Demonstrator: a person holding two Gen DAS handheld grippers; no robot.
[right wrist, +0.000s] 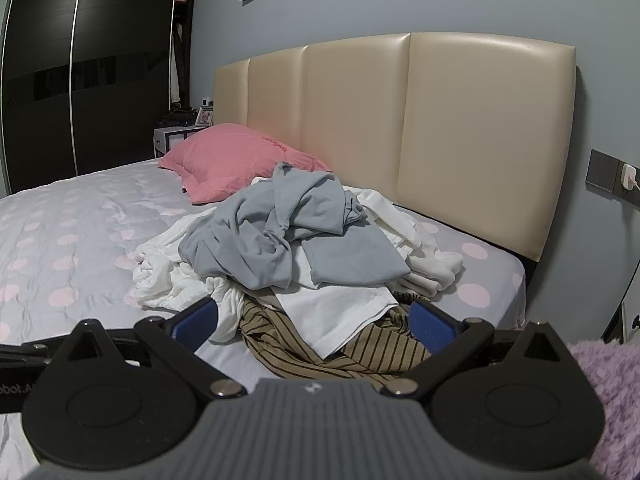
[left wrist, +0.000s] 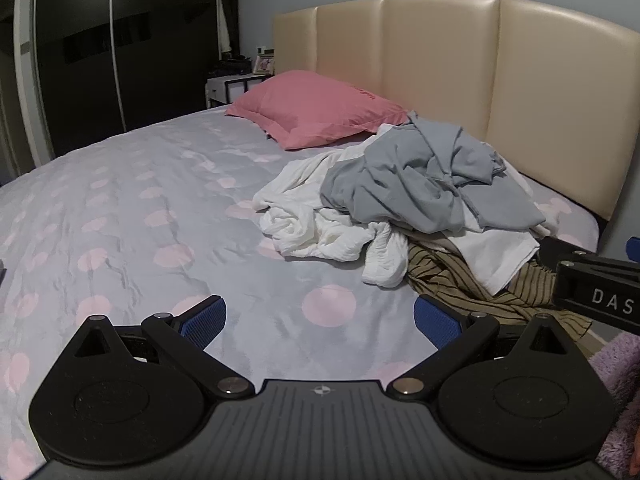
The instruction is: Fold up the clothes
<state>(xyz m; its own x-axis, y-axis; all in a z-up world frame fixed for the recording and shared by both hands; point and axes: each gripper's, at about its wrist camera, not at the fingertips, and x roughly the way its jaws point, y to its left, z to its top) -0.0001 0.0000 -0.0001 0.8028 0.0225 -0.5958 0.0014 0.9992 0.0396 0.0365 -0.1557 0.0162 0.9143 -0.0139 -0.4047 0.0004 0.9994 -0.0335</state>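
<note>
A heap of unfolded clothes lies on the bed near the headboard. On top is a grey garment (left wrist: pixel 432 184) (right wrist: pixel 288 232), over crumpled white garments (left wrist: pixel 320 228) (right wrist: pixel 172 280) and a flat white piece (right wrist: pixel 332 312). A brown striped garment (left wrist: pixel 472 288) (right wrist: pixel 320 348) sticks out at the near edge. My left gripper (left wrist: pixel 320 320) hangs open above bare bedsheet, left of the heap. My right gripper (right wrist: pixel 316 320) is open just in front of the striped garment, holding nothing. Its black body (left wrist: pixel 592 284) shows at the right edge of the left wrist view.
The bed (left wrist: pixel 120 220) has a grey sheet with pink dots. A pink pillow (left wrist: pixel 316 108) (right wrist: pixel 240 160) lies against the beige padded headboard (left wrist: pixel 440 60) (right wrist: pixel 400 120). Dark wardrobe (left wrist: pixel 100 48) and nightstand (left wrist: pixel 232 84) stand beyond. A purple fuzzy sleeve (right wrist: pixel 612 392) is at right.
</note>
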